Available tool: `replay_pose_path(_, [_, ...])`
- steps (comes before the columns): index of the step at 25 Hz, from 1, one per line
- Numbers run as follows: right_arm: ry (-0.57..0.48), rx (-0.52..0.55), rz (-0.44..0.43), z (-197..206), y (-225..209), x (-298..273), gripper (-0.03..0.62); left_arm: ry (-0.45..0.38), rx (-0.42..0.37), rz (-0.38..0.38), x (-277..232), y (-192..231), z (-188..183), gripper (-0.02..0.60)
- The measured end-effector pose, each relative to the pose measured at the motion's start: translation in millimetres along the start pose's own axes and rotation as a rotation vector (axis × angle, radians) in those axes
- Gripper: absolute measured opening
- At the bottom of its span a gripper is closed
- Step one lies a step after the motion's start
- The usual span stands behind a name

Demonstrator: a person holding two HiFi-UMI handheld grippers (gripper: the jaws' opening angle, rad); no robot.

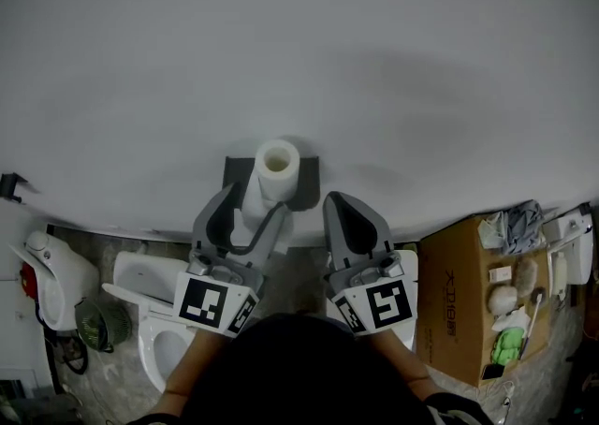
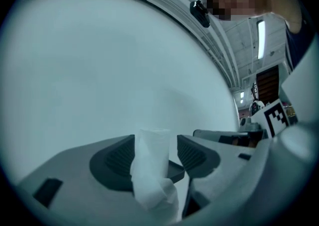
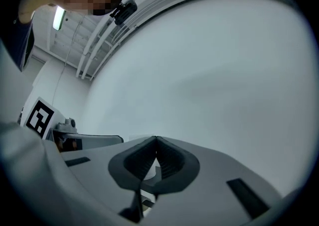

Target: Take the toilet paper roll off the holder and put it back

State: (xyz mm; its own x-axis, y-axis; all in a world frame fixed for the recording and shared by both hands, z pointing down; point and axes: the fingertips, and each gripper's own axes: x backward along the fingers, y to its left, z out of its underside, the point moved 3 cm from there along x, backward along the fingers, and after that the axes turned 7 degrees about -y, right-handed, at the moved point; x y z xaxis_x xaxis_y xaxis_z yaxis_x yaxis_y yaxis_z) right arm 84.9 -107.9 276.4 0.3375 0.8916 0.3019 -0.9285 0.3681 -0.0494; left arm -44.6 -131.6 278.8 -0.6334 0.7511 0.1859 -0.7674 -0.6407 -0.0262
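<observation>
The toilet paper roll (image 1: 278, 168) stands upright on the dark wall holder (image 1: 307, 177), between the spread left claw's (image 1: 253, 210) pads, which do not press it. At its 3 o'clock, the right claw (image 1: 333, 200) is pressed together and empty.

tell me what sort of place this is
Most likely a bathroom, or a mock-up of one: a toilet paper roll sits on a dark holder against the white wall, with a white toilet on the floor nearby.

A white toilet (image 1: 150, 320) sits lower left, a cardboard box (image 1: 451, 306) of small items lower right.
</observation>
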Motion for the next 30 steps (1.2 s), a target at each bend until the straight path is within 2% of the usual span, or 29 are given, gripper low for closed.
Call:
replay_pose_path(5, [-0.002, -0.027, -0.032, 0, -13, -5, 0.015, 0.019, -0.016, -0.054, -12, -1, 4, 0.303])
replay_pose_path(8, [0.001, -0.028, -0.056, 1, -21, -6, 0.015, 0.023, -0.027, -0.090, -17, 0, 5, 0.319])
replay_pose_path(13, [0.000, -0.036, -0.093, 1, -30, -8, 0.016, 0.084, -0.061, -0.146, -23, 0, 11, 0.329])
replay_pose_path(22, [0.005, -0.062, -0.130, 4, -37, -11, 0.015, 0.193, -0.080, -0.176, -36, -7, 22, 0.335])
replay_pose_path(25, [0.007, -0.068, -0.117, 5, -42, -10, 0.017, 0.206, -0.112, -0.169, -40, -5, 25, 0.336])
replay_pose_path(30, [0.023, -0.065, -0.090, 9, -48, -5, 0.015, 0.243, -0.107, -0.166, -48, 0, 28, 0.335])
